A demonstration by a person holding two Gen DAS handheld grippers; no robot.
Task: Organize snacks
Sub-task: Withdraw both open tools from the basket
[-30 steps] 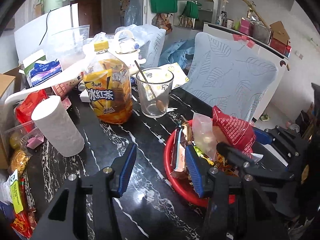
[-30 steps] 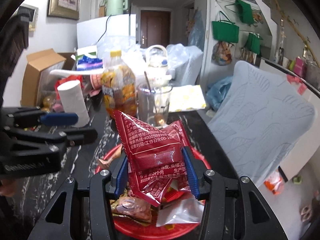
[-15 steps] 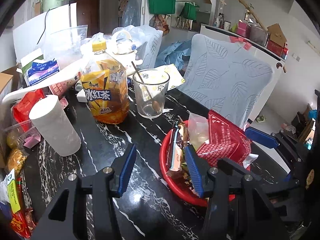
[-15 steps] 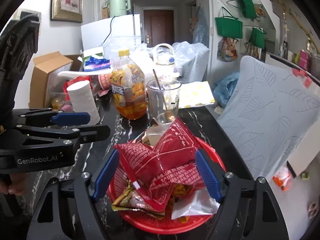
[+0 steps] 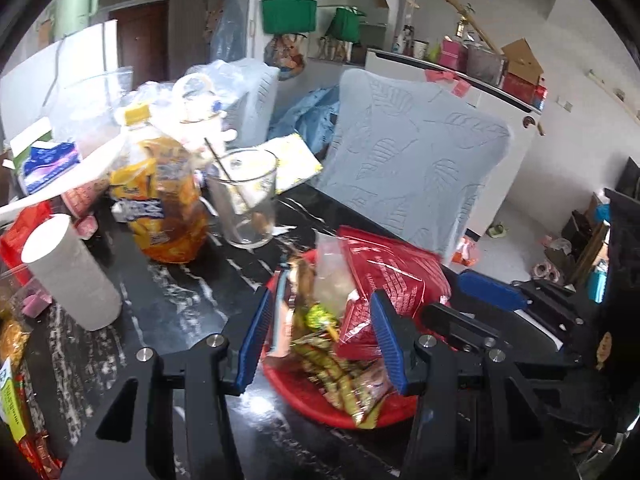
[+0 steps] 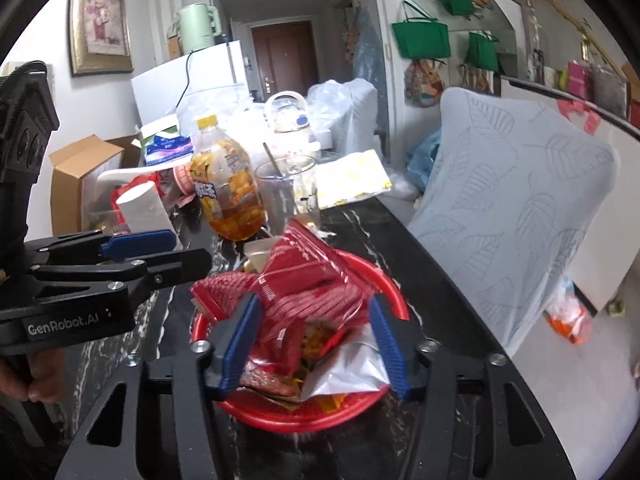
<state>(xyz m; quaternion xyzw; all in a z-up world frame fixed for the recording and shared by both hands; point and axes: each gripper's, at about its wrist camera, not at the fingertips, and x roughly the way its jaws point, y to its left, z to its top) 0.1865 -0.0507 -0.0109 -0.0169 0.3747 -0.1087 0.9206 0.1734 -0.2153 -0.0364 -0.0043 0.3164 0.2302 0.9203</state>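
Note:
A red bowl [image 6: 384, 280] on the black marble table holds several snack packets. A big red snack bag [image 6: 308, 276] lies on top of the pile; it also shows in the left wrist view [image 5: 396, 276]. My right gripper [image 6: 314, 340] is open over the bowl's near side, jaws wide either side of the pile, holding nothing. My left gripper [image 5: 322, 344] is open over the bowl's [image 5: 312, 404] left half, empty. The left gripper also shows in the right wrist view [image 6: 160, 252], left of the bowl.
A tea bottle [image 6: 226, 196], a glass with a spoon [image 6: 290, 196] and a white paper roll [image 6: 144, 208] stand behind the bowl. More snack packets [image 5: 16, 412] lie at the table's left edge. A padded chair [image 6: 516, 208] stands to the right.
My right gripper opened and let the red bag drop onto the pile in the bowl, then drew back a little. My left gripper moved right, over the bowl.

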